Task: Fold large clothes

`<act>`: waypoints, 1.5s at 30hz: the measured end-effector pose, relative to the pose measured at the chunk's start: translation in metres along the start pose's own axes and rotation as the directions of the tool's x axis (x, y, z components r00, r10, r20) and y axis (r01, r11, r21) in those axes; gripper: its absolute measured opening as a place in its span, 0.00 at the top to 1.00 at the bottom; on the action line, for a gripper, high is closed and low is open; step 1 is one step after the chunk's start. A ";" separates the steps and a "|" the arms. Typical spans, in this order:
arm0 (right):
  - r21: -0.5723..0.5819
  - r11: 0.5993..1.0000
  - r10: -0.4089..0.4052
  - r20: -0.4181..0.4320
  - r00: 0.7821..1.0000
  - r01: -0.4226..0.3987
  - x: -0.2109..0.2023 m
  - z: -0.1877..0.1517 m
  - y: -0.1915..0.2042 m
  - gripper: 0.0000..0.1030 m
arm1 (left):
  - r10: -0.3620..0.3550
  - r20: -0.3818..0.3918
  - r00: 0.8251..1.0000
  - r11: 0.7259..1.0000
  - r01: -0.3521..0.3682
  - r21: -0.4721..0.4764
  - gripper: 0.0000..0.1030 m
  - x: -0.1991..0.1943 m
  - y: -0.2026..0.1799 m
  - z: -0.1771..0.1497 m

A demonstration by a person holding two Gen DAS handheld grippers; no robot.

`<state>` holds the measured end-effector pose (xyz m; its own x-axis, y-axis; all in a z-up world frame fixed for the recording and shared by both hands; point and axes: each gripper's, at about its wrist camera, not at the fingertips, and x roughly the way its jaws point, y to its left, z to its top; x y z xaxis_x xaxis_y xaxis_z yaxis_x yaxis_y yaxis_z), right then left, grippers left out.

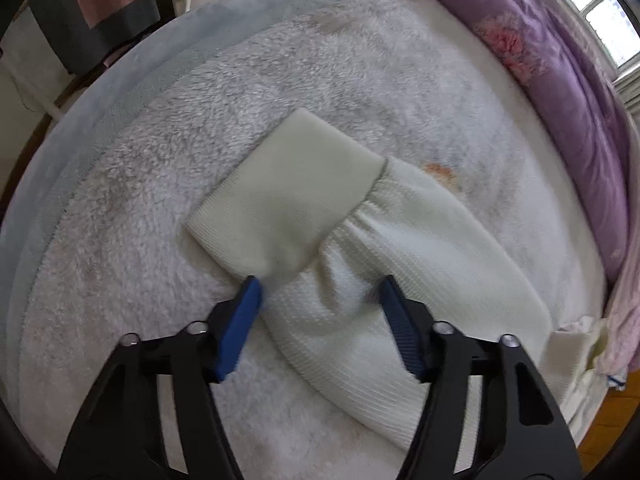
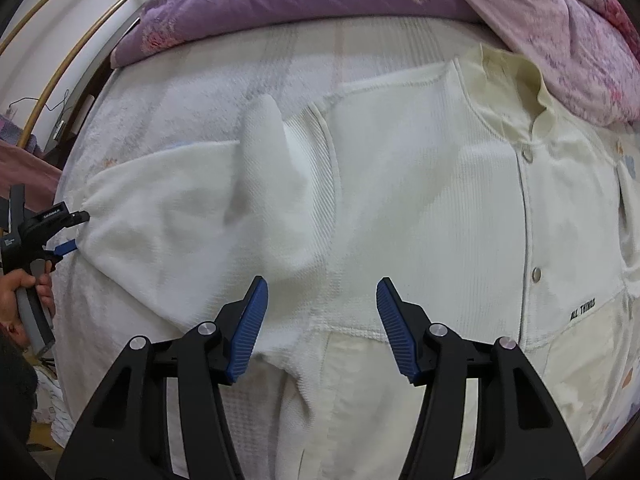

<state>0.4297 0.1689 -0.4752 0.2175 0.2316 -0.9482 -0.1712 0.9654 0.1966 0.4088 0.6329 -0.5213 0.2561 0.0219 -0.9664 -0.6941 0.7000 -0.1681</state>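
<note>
Left wrist view: my left gripper (image 1: 320, 292) has its jaws apart, straddling the sleeve (image 1: 360, 280) just behind its cuff (image 1: 288, 196); the sleeve runs diagonally across the bed (image 1: 360, 60).

Right wrist view: my right gripper (image 2: 322, 296), jaws apart and empty, hovers over the jacket (image 2: 420, 200) near its hem; the sleeve stretches away to my left, nearer the other gripper.

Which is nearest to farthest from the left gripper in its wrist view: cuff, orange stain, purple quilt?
From the left gripper:
1. Cuff, just ahead of the fingertips, slightly left.
2. Orange stain, beyond the cuff, right.
3. Purple quilt, far right edge of the bed.
</note>
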 end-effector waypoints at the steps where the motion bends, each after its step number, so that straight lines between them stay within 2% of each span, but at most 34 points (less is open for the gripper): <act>1: 0.014 1.000 0.009 -0.006 1.000 -0.009 0.003 0.000 -0.003 0.49 | 0.030 -0.005 1.000 0.999 -0.030 0.015 0.60 0.001 0.002 0.000; 2: 0.024 1.000 0.019 -0.012 1.000 -0.018 0.005 -0.001 -0.004 0.49 | 0.047 -0.003 0.999 0.999 -0.047 0.023 0.65 0.000 0.004 0.000; 5: 0.053 0.997 0.052 -0.036 0.998 -0.050 0.014 -0.001 -0.007 0.57 | 0.033 0.001 0.999 0.999 -0.033 0.032 0.78 -0.005 0.014 -0.002; 7: 0.070 0.995 0.079 -0.056 0.995 -0.075 0.019 -0.001 -0.006 0.66 | 0.013 0.014 1.000 0.999 -0.013 0.043 0.87 -0.012 0.020 -0.002; 8: 0.071 0.994 0.083 -0.059 0.995 -0.079 0.021 -0.002 -0.007 0.70 | 0.009 0.025 1.000 0.999 -0.010 0.040 0.88 -0.017 0.023 -0.002; 10: 0.074 0.991 0.116 -0.073 0.991 -0.110 0.026 -0.001 -0.004 0.90 | 0.024 0.061 0.998 0.999 -0.025 0.025 0.89 -0.033 0.032 -0.003; 12: 0.076 0.987 0.146 -0.093 0.985 -0.140 0.032 -0.002 0.001 0.98 | 0.028 0.110 0.994 0.999 -0.030 0.014 0.89 -0.057 0.047 -0.006; 15: 0.052 0.985 0.169 -0.099 0.981 -0.165 0.040 -0.001 0.015 1.00 | -0.006 0.130 0.991 1.000 0.004 0.015 0.89 -0.082 0.062 -0.016; 18: 0.066 0.985 0.166 -0.108 0.980 -0.159 0.057 0.001 0.022 1.00 | -0.004 0.136 0.991 1.000 0.000 0.025 0.89 -0.096 0.063 -0.036; 22: 0.149 0.982 0.151 -0.239 0.959 -0.117 0.100 -0.012 0.017 1.00 | 0.001 0.171 0.985 0.999 -0.007 0.037 0.89 -0.111 0.060 -0.059; 26: 0.146 0.985 0.128 -0.243 0.961 -0.094 0.110 -0.011 0.020 1.00 | 0.009 0.203 0.979 0.996 -0.026 0.081 0.89 -0.128 0.050 -0.074; 30: 0.084 0.993 0.102 -0.256 0.961 -0.083 0.112 -0.006 0.028 1.00 | 0.004 0.252 0.968 0.993 -0.033 0.113 0.89 -0.152 0.032 -0.079; 34: 0.096 0.986 0.159 -0.255 0.954 -0.139 0.105 -0.003 0.021 1.00 | -0.017 0.328 0.945 0.986 -0.039 0.164 0.89 -0.192 0.000 -0.092; 37: 0.093 0.971 0.236 -0.215 0.948 -0.220 0.084 0.000 0.011 0.99 | -0.038 0.395 0.918 0.970 -0.061 0.236 0.89 -0.229 -0.039 -0.107; 42: 0.138 0.943 0.318 -0.115 0.941 -0.302 0.034 0.004 -0.041 0.99 | -0.120 0.456 0.882 0.933 -0.057 0.356 0.89 -0.274 -0.128 -0.142; 44: 0.167 0.926 0.355 -0.068 0.933 -0.340 0.007 0.003 -0.070 0.99 | -0.147 0.463 0.874 0.915 -0.058 0.399 0.89 -0.282 -0.166 -0.160; 45: 0.185 0.915 0.372 -0.039 0.927 -0.359 -0.007 -0.001 -0.080 0.95 | -0.163 0.459 0.873 0.903 -0.056 0.427 0.89 -0.283 -0.190 -0.172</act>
<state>0.4406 0.0898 -0.4851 0.1007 0.5694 -0.8159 -0.0574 0.8220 0.5666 0.3525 0.3707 -0.2497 0.6456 0.2326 -0.7274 -0.3536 0.9353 -0.0147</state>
